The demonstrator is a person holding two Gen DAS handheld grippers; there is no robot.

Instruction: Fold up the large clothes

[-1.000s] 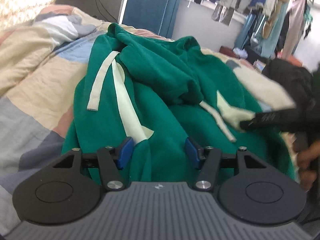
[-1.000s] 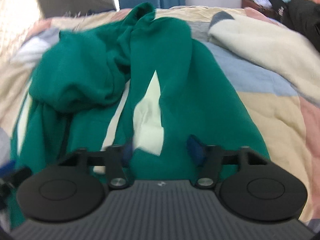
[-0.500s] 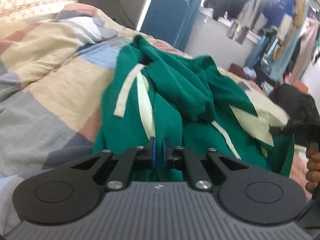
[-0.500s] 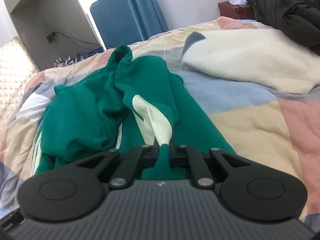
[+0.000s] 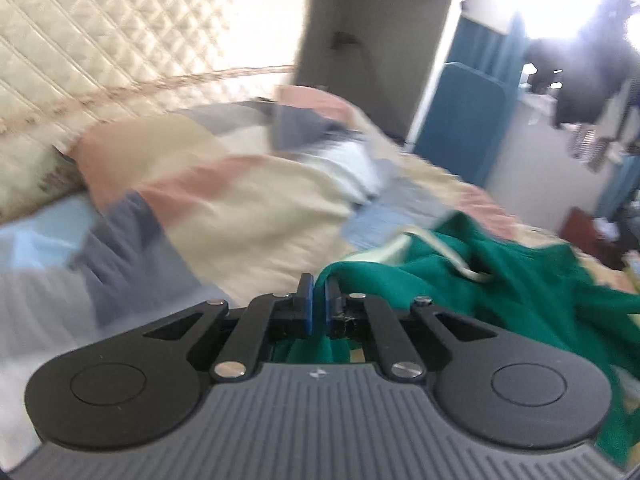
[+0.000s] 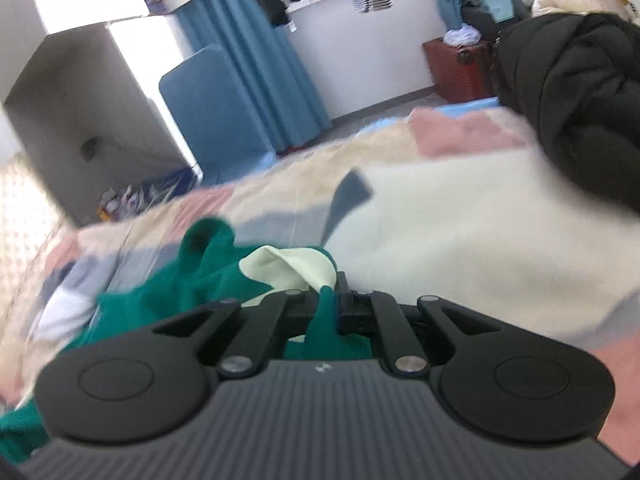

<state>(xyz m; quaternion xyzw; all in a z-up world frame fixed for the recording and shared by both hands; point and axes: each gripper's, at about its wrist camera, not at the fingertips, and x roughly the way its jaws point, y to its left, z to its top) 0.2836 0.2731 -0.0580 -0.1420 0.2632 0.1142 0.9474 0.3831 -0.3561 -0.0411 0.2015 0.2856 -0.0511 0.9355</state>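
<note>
Your left gripper (image 5: 317,300) has its blue pads drawn nearly together with a fold of the green garment (image 5: 520,280) pinched between them; the cloth passes between the fingers and hangs below the gripper body. Your right gripper (image 6: 329,304) is likewise clamped on a narrow tuck of the same garment (image 6: 168,300), just beside a pale cream panel (image 6: 292,268) that bulges up ahead of the fingers. The garment is a soft, heavy knit, bunched and creased, with a cream drawstring (image 5: 452,258) looped across its top in the left wrist view. It lies on the bed (image 5: 248,200), trailing right of your left gripper and left of your right gripper. The bed carries a patchwork quilt of beige, pink, grey and pale blue blocks, rumpled into low ridges. To the left of your left gripper the quilt runs open up to the quilted cream headboard (image 5: 120,40). Ahead of your right gripper a thick off-white blanket (image 6: 460,220) spreads across the bed, and a bulky black coat (image 6: 580,100) sits at its far right edge. Beyond the bed's far edge stand a blue padded chair (image 6: 208,112) and blue curtains (image 6: 256,60). Both views are motion-blurred, so fine seams cannot be made out.
</note>
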